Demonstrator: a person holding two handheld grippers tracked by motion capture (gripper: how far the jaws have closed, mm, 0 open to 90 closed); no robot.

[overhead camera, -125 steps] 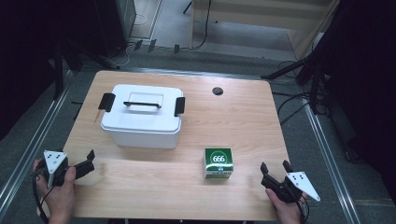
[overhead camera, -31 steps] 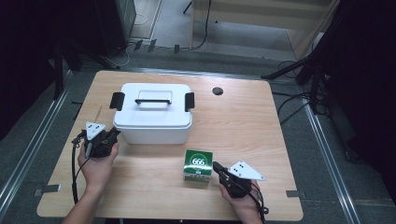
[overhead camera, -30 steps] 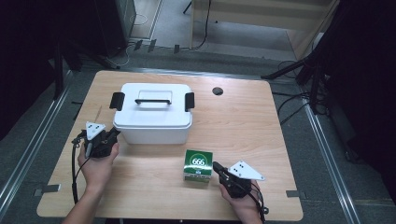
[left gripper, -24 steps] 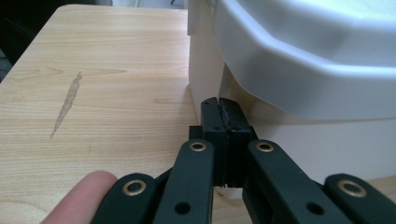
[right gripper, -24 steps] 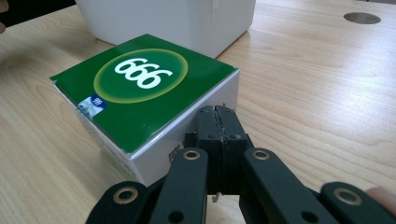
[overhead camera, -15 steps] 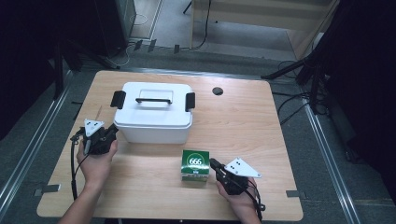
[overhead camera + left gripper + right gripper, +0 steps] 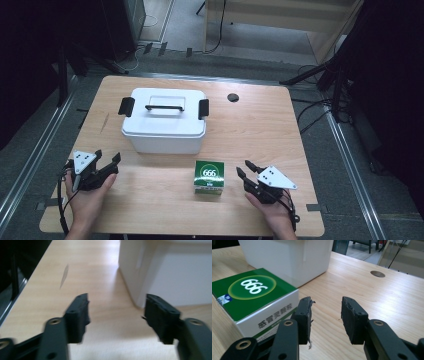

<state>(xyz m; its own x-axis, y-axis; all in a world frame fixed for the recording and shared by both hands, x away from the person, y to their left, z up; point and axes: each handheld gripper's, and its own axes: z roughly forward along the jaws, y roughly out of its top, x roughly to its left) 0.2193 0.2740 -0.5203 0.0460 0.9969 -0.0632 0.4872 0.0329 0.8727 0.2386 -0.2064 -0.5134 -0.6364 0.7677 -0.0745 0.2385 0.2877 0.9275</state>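
Box (image 7: 209, 176) with the green top and the white "666" is the thing nearest the grippers; it sits low and just right of centre in the high view, on the wooden surface (image 7: 260, 130), with its long side running roughly left to right in that frame. The right gripper (image 7: 244, 169) lies just to the right of it in the high view, near but apart, jaws spread and holding nothing. In the right gripper view the box (image 7: 254, 300) fills the left half of the frame, its near corner just beside the left jaw but outside the gap, so the right gripper (image 7: 325, 308) points past the box rather than at it. My judgement is that the right hand is the nearer one, and that a grasp would call for a swing toward the left of its own frame to bring the box between the jaws.

The left gripper (image 7: 107, 156) rests at the lower left of the high view, well apart from the box, also released and empty. In the left gripper view the left gripper (image 7: 116, 307) aims at the near lower corner of the white bin (image 7: 162, 272).

Farther up the high view, above the box, stands the white bin (image 7: 164, 120), lid on, with a black handle and a black clip at each end.
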